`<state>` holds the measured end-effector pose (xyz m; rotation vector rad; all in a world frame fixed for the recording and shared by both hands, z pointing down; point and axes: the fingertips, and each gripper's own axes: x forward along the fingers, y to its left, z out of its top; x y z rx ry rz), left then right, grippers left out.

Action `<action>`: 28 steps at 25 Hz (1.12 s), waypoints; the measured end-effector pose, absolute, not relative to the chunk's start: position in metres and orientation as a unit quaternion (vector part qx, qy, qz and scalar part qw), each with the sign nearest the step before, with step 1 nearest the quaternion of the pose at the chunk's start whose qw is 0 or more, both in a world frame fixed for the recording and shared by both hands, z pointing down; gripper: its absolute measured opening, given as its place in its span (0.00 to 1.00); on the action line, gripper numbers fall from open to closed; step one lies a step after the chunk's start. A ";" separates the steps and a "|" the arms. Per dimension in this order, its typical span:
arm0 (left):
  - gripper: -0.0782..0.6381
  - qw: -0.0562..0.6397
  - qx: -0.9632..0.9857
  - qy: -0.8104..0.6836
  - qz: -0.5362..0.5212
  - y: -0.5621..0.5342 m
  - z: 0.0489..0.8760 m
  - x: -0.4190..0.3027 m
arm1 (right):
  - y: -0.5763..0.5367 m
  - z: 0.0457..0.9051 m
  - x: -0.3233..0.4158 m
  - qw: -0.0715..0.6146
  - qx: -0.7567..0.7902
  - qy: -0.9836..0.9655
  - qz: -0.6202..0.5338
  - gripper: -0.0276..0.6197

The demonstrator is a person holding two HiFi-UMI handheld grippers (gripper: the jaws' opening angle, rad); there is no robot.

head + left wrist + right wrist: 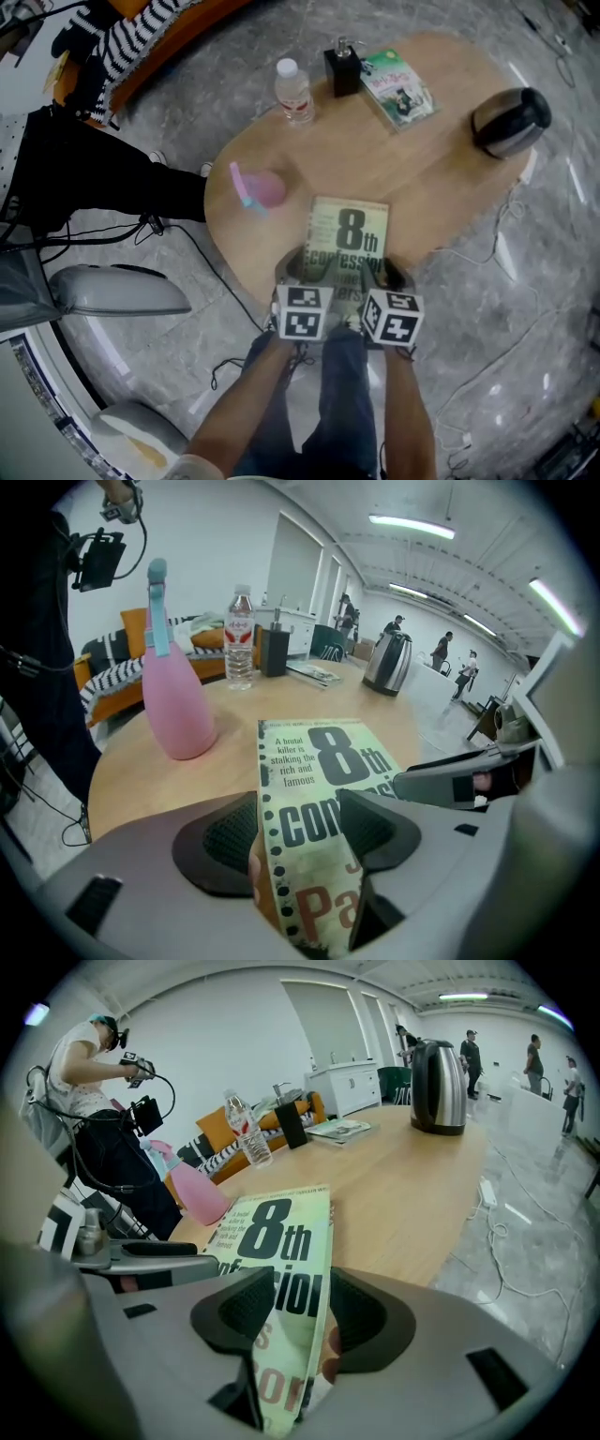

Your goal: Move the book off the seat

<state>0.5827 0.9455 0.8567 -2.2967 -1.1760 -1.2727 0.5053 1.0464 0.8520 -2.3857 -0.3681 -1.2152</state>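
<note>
The head view looks steeply down from high over the wooden surface (pixel 441 141) and takes in its whole oval, with both tongs low at the frame's centre (left tongs (pixel 305 272), right tongs (pixel 384 274)). Each gripper view sits low and very close behind its own jaws, facing out along the surface toward the room beyond. All three views share the book (pixel 349 234), the pink bottle (pixel 261 187) and the kettle (pixel 511 122).

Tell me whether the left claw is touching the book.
Touching. The left gripper view shows the left claw with both jaws pressed against the book, one on each face of its near edge, no gap.
</note>
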 end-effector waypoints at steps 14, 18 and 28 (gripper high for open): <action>0.50 0.094 -0.825 -0.432 -0.351 0.972 0.729 0.595 | 1.064 0.715 0.520 0.187 -0.909 -0.154 -0.339 0.31; 0.49 0.085 -0.834 -0.451 -0.306 0.985 0.668 0.597 | 1.067 0.658 0.524 0.174 -0.924 -0.158 -0.301 0.31; 0.29 0.073 -0.838 -0.509 -0.184 1.039 0.509 0.573 | 1.104 0.500 0.502 0.137 -0.948 -0.217 -0.188 0.28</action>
